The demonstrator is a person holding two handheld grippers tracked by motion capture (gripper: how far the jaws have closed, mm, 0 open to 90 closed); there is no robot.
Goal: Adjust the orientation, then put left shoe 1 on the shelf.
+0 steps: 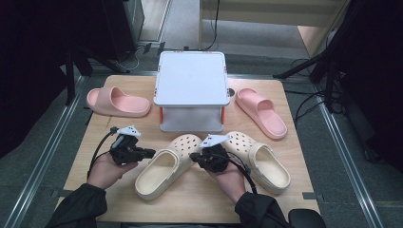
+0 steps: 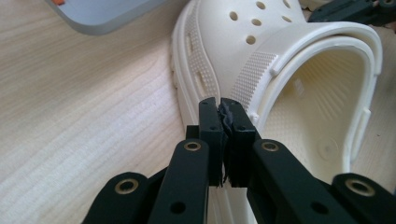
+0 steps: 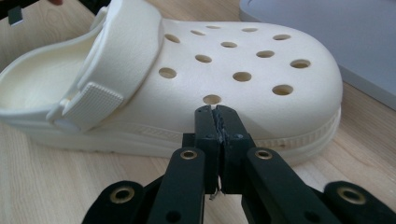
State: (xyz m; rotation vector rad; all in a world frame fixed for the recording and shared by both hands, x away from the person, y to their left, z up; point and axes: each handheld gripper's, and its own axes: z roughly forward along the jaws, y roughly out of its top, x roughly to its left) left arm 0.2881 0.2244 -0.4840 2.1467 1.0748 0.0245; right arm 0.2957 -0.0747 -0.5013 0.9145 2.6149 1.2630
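Both grippers sit clenched on nothing at lower centre, left gripper (image 1: 151,153) and right gripper (image 1: 192,156) flanking one cream clog (image 1: 166,166).

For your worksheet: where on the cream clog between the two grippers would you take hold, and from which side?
Grip the cream clog by the thin raised rim of its heel opening, coming from the left gripper side: that wall looks narrow enough for jaws to straddle, while the holed toe is broad and rounded.

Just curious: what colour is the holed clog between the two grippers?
Cream, off-white; the clog shows best in the right gripper view.
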